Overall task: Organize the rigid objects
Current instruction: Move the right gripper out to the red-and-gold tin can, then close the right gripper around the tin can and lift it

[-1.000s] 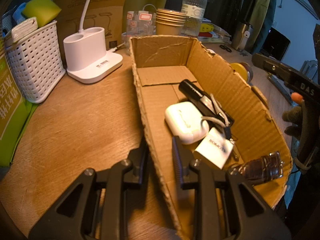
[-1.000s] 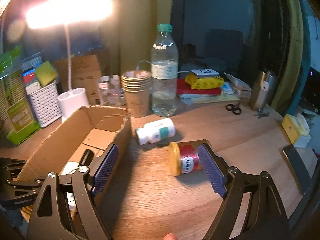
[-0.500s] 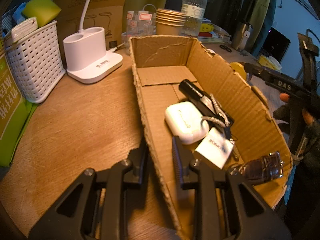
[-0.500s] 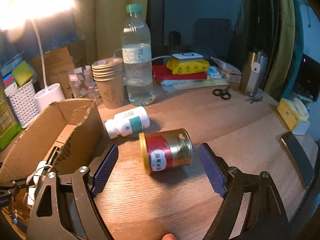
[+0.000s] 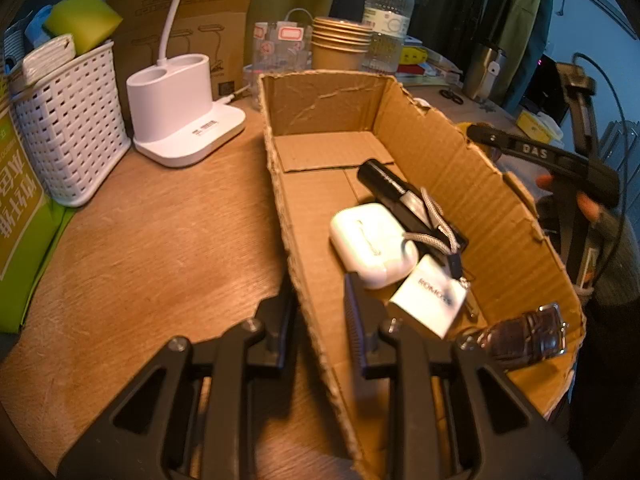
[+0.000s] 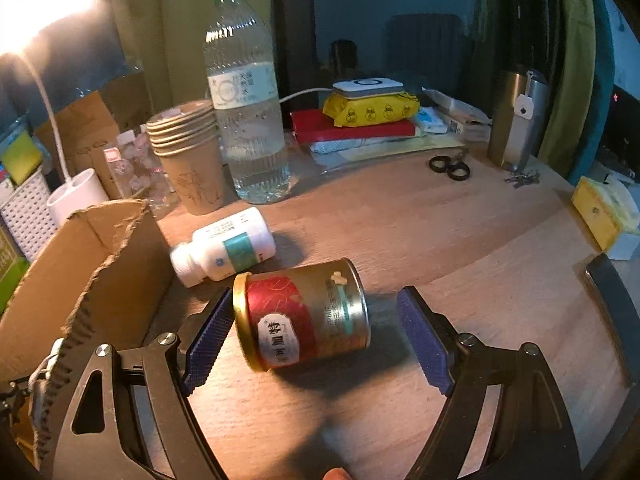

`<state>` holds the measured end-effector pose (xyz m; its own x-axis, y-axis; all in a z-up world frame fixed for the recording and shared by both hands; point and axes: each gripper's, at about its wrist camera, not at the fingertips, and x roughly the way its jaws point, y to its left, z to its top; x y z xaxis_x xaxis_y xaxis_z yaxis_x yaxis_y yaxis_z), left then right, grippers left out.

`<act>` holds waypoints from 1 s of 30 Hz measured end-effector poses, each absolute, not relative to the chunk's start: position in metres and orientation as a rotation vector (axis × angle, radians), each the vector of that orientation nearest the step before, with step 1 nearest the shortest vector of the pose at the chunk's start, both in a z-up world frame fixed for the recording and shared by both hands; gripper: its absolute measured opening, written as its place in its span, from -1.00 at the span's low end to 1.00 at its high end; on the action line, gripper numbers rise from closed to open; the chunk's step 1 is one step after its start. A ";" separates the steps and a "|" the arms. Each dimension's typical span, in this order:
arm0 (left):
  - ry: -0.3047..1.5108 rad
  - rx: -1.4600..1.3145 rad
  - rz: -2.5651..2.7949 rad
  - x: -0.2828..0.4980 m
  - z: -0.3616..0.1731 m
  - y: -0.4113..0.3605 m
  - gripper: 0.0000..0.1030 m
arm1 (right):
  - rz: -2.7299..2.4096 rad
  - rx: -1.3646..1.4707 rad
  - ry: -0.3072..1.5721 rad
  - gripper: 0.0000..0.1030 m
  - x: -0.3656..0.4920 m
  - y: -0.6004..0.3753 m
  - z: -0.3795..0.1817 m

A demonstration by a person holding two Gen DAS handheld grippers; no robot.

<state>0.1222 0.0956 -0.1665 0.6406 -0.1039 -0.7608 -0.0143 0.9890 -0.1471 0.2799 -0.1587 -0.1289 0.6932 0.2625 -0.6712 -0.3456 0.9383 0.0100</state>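
Cardboard formed the open box (image 5: 432, 152) on the wooden table (image 5: 152, 240), and its near wall was pinched between the closed fingers of the left gripper (image 5: 320, 308). Inside were seen a white case (image 5: 372, 244), a black torch (image 5: 396, 192) and a watch (image 5: 520, 336). Outside the box, a red-and-gold tin (image 6: 304, 314) lay on its side — bracketed by the right gripper (image 6: 316, 336), whose jaws were held wide, not yet pressed on it. A white pill bottle (image 6: 224, 246) lay just beyond.

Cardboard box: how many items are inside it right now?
4. In the cardboard box: a black flashlight mid-floor, white earbuds case beside it, white charger nearer, brown watch at the near end. Smaller things could hide underneath.
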 end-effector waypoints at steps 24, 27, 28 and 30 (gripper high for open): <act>0.875 -0.144 -0.051 0.122 -0.166 0.096 -0.51 | 0.303 -0.135 0.804 0.25 0.303 -0.158 -0.140; 0.875 -0.144 -0.051 0.122 -0.166 0.096 -0.51 | 0.306 -0.148 0.785 0.25 0.298 -0.157 -0.138; 0.875 -0.144 -0.051 0.122 -0.166 0.096 -0.51 | 0.304 -0.151 0.781 0.25 0.297 -0.156 -0.137; 0.875 -0.144 -0.051 0.122 -0.166 0.096 -0.51 | 0.311 -0.146 0.773 0.25 0.293 -0.156 -0.134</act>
